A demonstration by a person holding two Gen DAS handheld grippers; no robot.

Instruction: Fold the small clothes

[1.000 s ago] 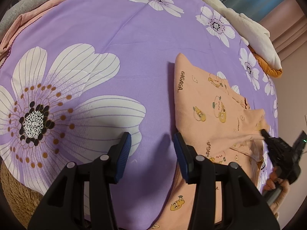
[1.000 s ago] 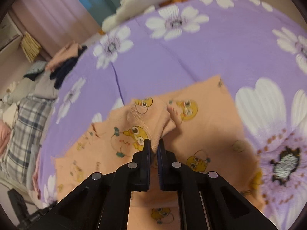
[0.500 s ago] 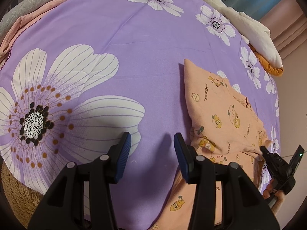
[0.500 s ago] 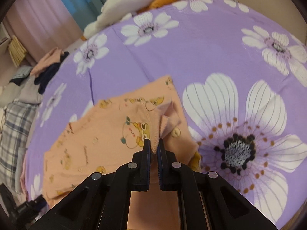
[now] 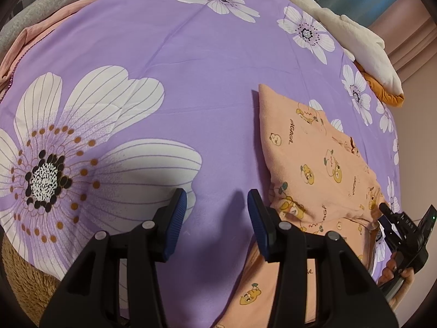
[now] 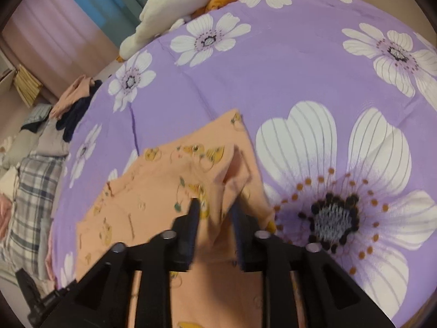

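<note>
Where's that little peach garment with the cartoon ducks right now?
The peach garment lies on the purple flowered bedspread, on the right in the left wrist view. The open right gripper is right at its bunched fold.

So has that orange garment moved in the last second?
Yes. The orange garment has been carried over toward the big flower on the bedsheet, and the right tongs have now opened, letting go.

garment (image 5: pixel 322 169) | peach, yellow cartoon prints | partly folded, one flap doubled over | lies on purple floral sheet, right of frame in left wrist view
</note>
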